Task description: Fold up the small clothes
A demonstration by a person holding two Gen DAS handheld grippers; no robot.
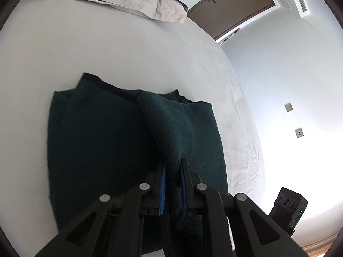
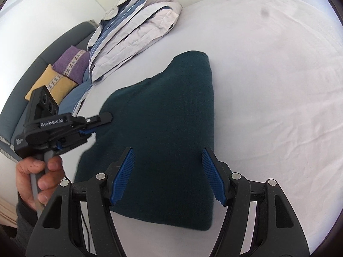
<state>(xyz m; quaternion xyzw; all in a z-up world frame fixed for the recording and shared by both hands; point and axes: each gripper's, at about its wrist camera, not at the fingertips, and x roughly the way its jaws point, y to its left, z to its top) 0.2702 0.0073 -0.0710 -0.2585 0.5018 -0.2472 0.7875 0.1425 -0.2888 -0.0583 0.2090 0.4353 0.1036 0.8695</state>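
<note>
A dark green knitted garment lies folded on the white bed sheet. In the left wrist view my left gripper is shut on a raised ridge of its right part, the fabric pinched between the blue pads. The right wrist view shows that left gripper at the left edge of the garment, held by a hand. My right gripper hangs open over the near end of the garment, and nothing is between its fingers.
A folded grey and blue duvet lies at the far end of the bed. Purple and yellow cushions lean on a dark headboard. The bed edge, a white wall and a brown door are to the right.
</note>
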